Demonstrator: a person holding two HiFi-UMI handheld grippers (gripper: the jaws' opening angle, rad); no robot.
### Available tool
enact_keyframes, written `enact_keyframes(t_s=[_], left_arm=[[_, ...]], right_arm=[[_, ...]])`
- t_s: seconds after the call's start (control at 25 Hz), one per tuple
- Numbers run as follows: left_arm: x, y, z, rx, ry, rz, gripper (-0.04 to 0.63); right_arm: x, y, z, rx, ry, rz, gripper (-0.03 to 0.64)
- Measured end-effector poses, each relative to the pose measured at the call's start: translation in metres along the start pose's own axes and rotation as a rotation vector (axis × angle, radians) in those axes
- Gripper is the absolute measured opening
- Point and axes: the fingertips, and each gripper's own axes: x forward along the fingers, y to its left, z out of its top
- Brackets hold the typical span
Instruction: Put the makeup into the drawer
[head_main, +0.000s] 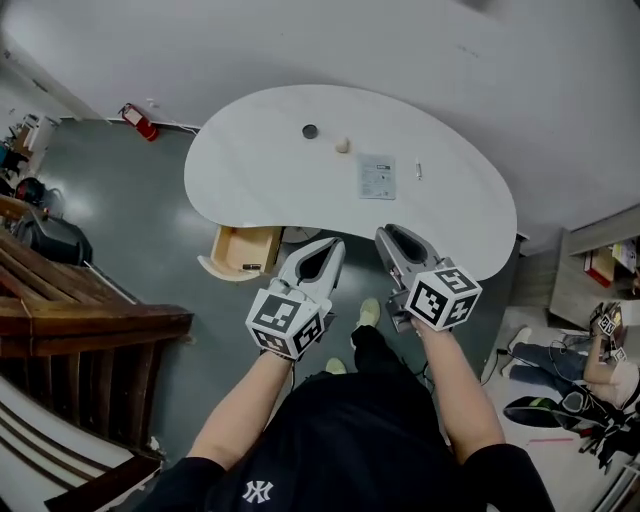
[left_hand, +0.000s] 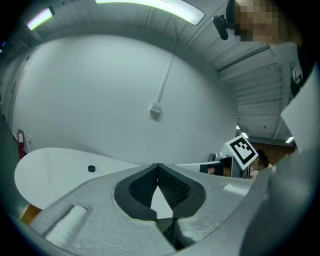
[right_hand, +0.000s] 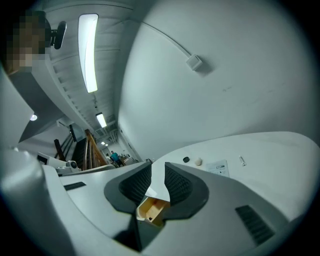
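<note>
Nearest the camera, a black shirt (head_main: 340, 440) is seen from above, with both bare forearms stretched forward over the grey floor (head_main: 150, 200). The left gripper (head_main: 335, 245) is held just short of the table's near edge, and its jaws are brought together at the tips, with nothing caught between them. The right gripper (head_main: 388, 233) is held just beside it. Its jaws are parted by a narrow gap and nothing is gripped. Through that gap, in the right gripper view, the open wooden drawer (head_main: 240, 250) is seen. The drawer is pulled out from under the near left edge of the white kidney-shaped table (head_main: 250, 170). A small dark thing lies in it, but what it is cannot be told. The makeup is laid out on the table top, well apart from both grippers: a flat printed packet (head_main: 377, 176), a slim tube (head_main: 419, 170) just to its right, and farther back a pale round piece (head_main: 343, 145) near a black round piece (head_main: 310, 131). A wooden staircase (head_main: 60, 290) is seen at the left, and a red fire extinguisher (head_main: 140, 122) stands against the far wall.
</note>
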Motion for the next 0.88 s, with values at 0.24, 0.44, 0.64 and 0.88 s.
enact_keyframes(t_s=[0.24,0.44,0.64,0.88], left_arm=[[0.061,0.025,-0.013,0.009,0.053,0.026,0.009],[0.102,0.050,-0.034,0.011,0.102,0.040,0.009],[0.138,0.074,-0.061,0.004,0.144,0.022,0.009],[0.175,0.109,-0.104,-0.022,0.217,0.006,0.009]], right_arm=[[0.035,-0.072,-0.007,0.083,0.065,-0.040,0.100],[0.066,-0.123,-0.028,0.140,0.134,-0.092,0.127],[0.091,-0.175,-0.052,0.198,0.194,-0.190,0.146],[0.115,-0.237,-0.091,0.300,0.258,-0.320,0.156]])
